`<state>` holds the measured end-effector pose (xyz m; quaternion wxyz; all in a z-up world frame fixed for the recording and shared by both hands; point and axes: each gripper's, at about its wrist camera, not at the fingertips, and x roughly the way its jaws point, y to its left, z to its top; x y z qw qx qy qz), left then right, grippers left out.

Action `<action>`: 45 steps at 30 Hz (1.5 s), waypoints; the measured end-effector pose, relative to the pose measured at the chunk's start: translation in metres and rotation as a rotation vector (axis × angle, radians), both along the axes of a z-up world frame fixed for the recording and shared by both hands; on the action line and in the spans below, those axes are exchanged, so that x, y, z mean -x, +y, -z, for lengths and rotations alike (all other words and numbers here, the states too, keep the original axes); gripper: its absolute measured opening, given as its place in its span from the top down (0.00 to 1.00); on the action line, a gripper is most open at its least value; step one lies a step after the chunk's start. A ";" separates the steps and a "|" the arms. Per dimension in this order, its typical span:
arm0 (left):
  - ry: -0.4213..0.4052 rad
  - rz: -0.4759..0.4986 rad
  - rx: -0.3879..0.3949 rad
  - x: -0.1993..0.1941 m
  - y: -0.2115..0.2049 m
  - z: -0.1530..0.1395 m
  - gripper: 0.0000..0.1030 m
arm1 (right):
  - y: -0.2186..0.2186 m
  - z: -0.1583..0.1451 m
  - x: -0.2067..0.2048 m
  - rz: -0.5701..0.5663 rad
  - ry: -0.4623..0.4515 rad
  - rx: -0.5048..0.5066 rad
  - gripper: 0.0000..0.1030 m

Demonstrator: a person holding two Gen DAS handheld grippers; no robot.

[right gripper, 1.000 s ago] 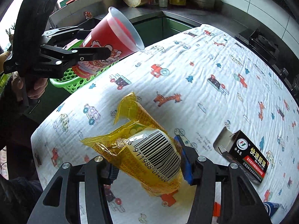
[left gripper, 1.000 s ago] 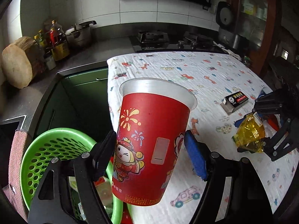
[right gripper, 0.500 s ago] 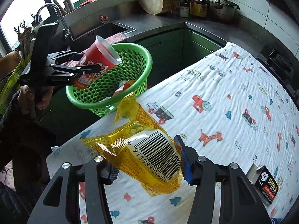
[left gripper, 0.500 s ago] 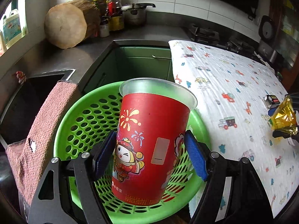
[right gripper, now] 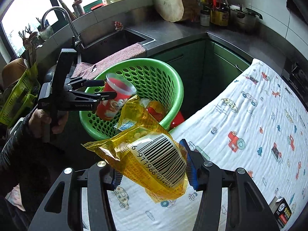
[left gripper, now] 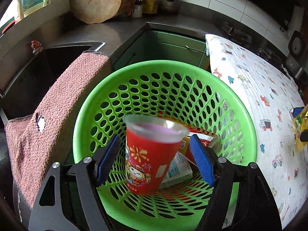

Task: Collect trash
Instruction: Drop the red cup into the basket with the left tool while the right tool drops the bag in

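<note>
Both hands have swung from the tabletop (right gripper: pixel 250 115) to the green basket (left gripper: pixel 248 119). Left gripper (left gripper: pixel 155 156) is opening, its pads clear of the red cup (left gripper: pixel 150 159) dropping upright inside; right gripper (right gripper: pixel 152 171), nearby beside the rim, clamps the yellow wrapper (right gripper: pixel 154 157).

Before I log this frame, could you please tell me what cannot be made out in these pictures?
- Left wrist view: the trash under the cup in the basket is half hidden; the cup is blurred.
- Left wrist view: the wrapper is cut off by the right edge.
- Right wrist view: the box label is too small, partly behind the right tool.
</note>
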<state>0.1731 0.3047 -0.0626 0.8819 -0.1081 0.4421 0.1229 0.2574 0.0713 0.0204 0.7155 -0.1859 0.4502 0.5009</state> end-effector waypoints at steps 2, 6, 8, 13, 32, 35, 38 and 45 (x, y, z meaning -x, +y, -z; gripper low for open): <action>-0.006 -0.005 0.004 0.002 0.003 -0.001 0.25 | 0.008 -0.001 0.001 -0.008 0.002 -0.005 0.50; -0.013 -0.012 0.007 0.009 0.007 -0.003 0.22 | 0.025 -0.001 0.003 -0.025 0.007 -0.019 0.50; -0.021 -0.020 0.002 0.015 0.009 -0.005 0.19 | 0.034 -0.002 0.004 -0.031 0.016 -0.027 0.50; -0.047 -0.041 0.003 0.030 0.013 -0.013 0.16 | 0.055 0.001 0.007 -0.037 0.038 -0.049 0.50; -0.127 -0.122 -0.028 0.097 0.021 -0.033 0.07 | 0.134 0.030 0.014 0.025 0.194 -0.084 0.40; -0.128 -0.128 -0.035 0.103 0.021 -0.033 0.07 | 0.140 0.034 0.013 0.041 0.198 -0.085 0.32; -0.127 -0.135 -0.031 0.109 0.023 -0.032 0.07 | 0.143 0.037 0.010 0.057 0.225 -0.099 0.26; -0.127 -0.144 -0.019 0.113 0.026 -0.030 0.07 | 0.131 0.030 0.010 0.068 0.195 -0.100 0.21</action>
